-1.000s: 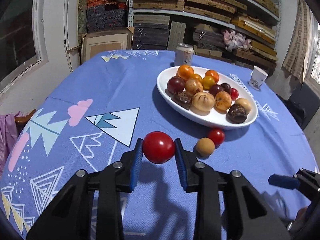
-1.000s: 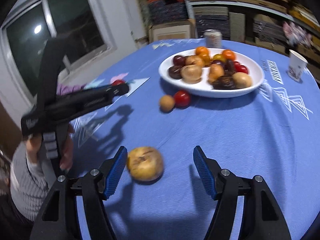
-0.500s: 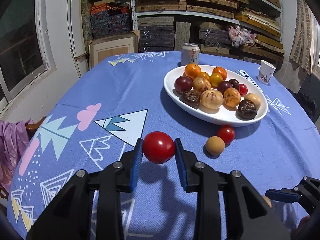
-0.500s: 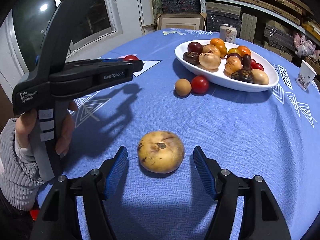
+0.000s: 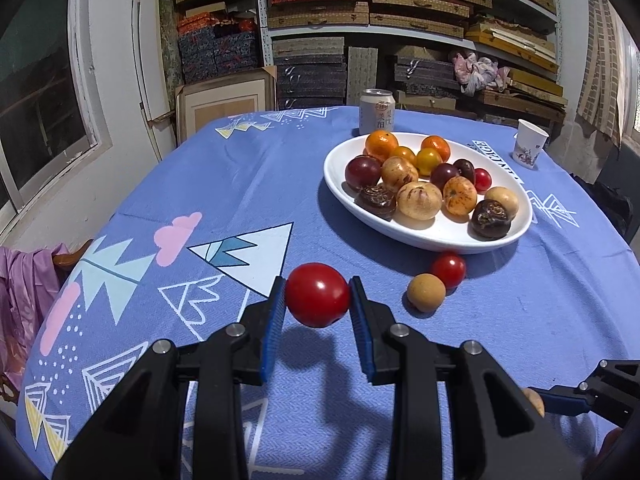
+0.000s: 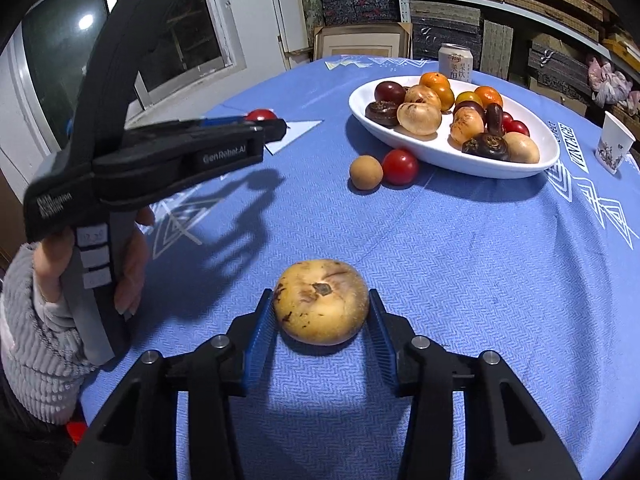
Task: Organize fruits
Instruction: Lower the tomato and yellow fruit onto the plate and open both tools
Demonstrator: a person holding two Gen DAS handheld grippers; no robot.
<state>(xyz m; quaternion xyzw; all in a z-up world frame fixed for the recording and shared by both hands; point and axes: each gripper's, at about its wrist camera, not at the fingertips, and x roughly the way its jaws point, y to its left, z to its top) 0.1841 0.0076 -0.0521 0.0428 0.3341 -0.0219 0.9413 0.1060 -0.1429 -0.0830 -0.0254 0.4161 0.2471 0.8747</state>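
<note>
My left gripper [image 5: 317,285] is shut on a red tomato [image 5: 318,294], held just above the blue tablecloth; the right wrist view shows it [image 6: 276,124] from the side in a person's hand. My right gripper [image 6: 320,297] points down at a yellow, brown-spotted fruit [image 6: 320,304] that rests on the cloth. Its jaws are closing and both blue pads touch the fruit's sides. A white oval plate [image 5: 420,242] holds several fruits. A tan round fruit [image 5: 426,292] and a small red tomato [image 5: 448,270] lie loose just in front of it.
A drink can [image 5: 377,112] stands behind the plate and a paper cup [image 5: 530,148] at the far right. Shelves of stacked boxes fill the back wall. A pink cloth [image 5: 24,280] hangs over a chair at the table's left edge.
The right gripper's jaws have narrowed from wide apart to touching the yellow fruit. The left gripper keeps the red tomato and has tipped slightly.
</note>
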